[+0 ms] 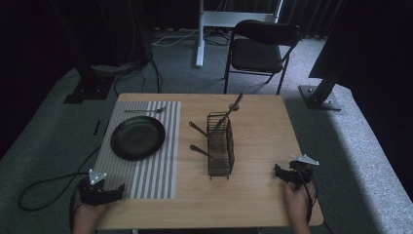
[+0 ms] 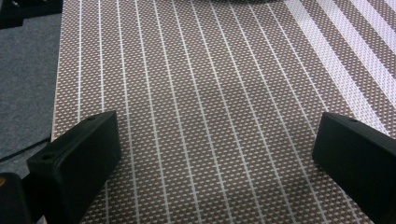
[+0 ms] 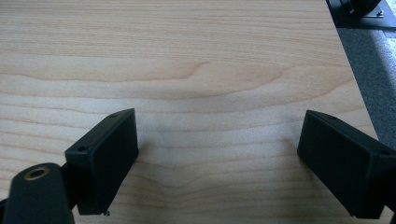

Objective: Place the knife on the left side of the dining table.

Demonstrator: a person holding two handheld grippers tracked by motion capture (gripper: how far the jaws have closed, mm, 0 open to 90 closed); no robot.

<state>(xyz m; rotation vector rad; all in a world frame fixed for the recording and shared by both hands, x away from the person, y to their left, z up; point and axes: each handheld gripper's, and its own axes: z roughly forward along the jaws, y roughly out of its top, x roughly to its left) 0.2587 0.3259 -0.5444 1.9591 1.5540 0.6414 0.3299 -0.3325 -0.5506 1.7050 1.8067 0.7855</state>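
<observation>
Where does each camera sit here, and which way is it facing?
High view: above the person's side, looking forward and down on the table; both hands, left gripper and right gripper show.
Left gripper view: rides the left gripper, looking along its open jaws at the striped placemat.
Right gripper view: rides the right gripper, looking along its open jaws at bare tabletop.
Shared: the placemat appears in the high and left gripper views.

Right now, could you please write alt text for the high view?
A wire cutlery rack holding utensils stands mid-table, beside a black plate and a fork on a striped placemat. Two hand-held grippers, left and right, rest open at the near corners.
</observation>
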